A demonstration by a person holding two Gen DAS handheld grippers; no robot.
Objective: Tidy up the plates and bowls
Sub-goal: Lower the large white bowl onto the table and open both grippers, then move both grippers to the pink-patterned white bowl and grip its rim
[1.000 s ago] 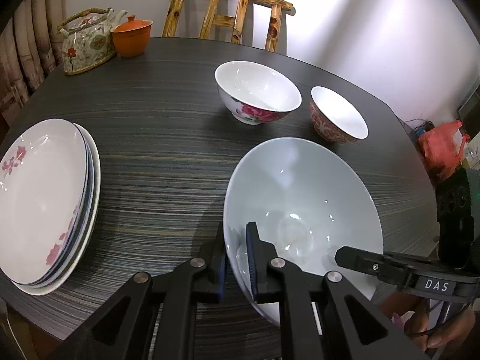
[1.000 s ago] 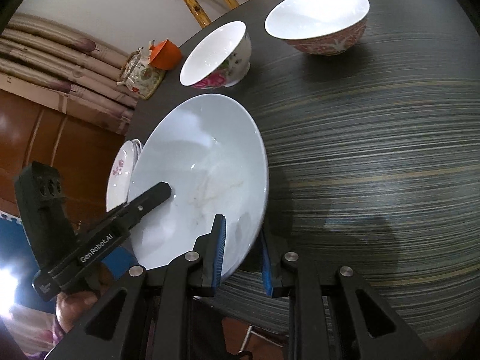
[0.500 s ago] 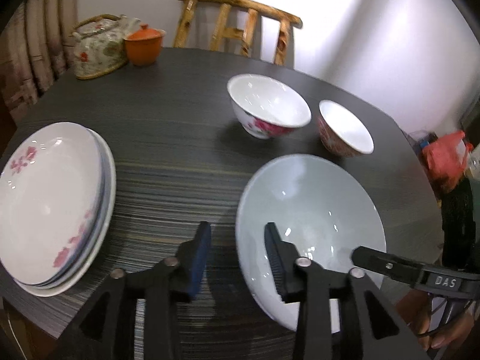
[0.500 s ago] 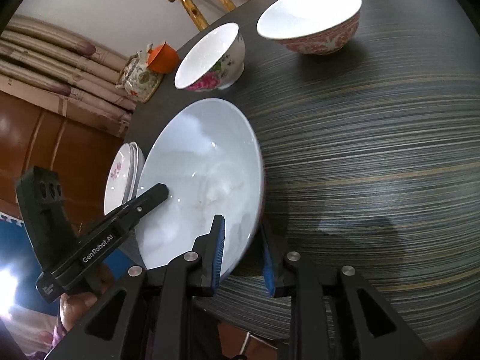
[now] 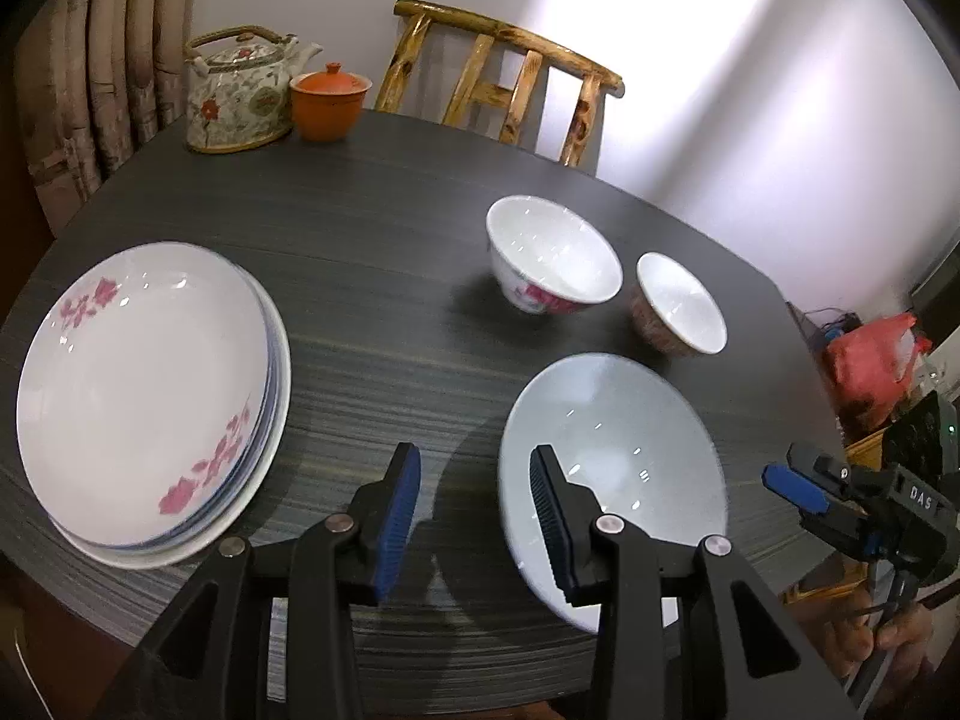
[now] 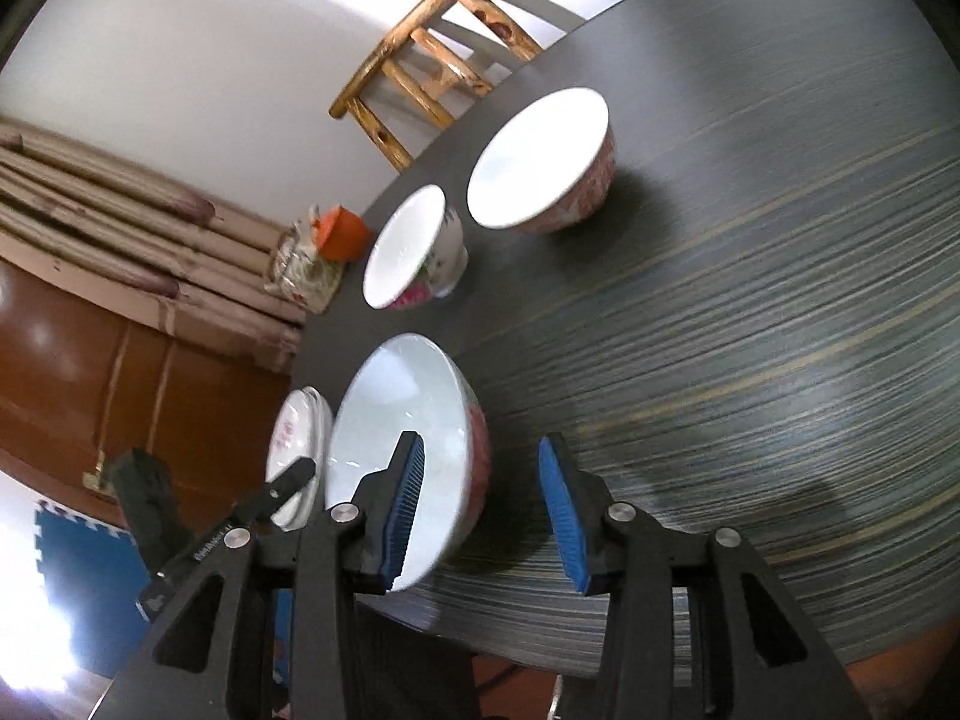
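1. The large pale bowl [image 5: 612,474] has just been let go: a second ago its rim was being pinched by both grippers, and now it is being left to rest on the dark table [image 5: 372,252] near the front edge.
2. The left gripper [image 5: 474,516] is being held with its jaws spread; nothing is being pinched, and the bowl's near rim is sitting just beside the inner finger [image 5: 549,516], not between the two.
3. The right gripper [image 6: 480,510] is being opened at this moment; its jaws are already parted, with bare table between them and the bowl [image 6: 408,456] lying just to their left.
4. This is being read as the end of a placing step, with the big bowl set down as the base into which smaller bowls could be nested.
5. Two smaller bowls are waiting behind it: a flowered bowl [image 5: 552,264] and a red-patterned bowl [image 5: 681,312], standing close to each other but apart from the large one.
6. A stack of plates [image 5: 150,402] with pink blossoms is being left at the left side of the table, well apart from the bowls and seemingly already gathered.
7. A teapot [image 5: 240,96] and an orange lidded cup [image 5: 330,99] are standing at the far edge, with a wooden chair [image 5: 504,96] behind; none is blocking the way.
8. The path to the smaller bowls is being kept free, though the big bowl must be reached over.
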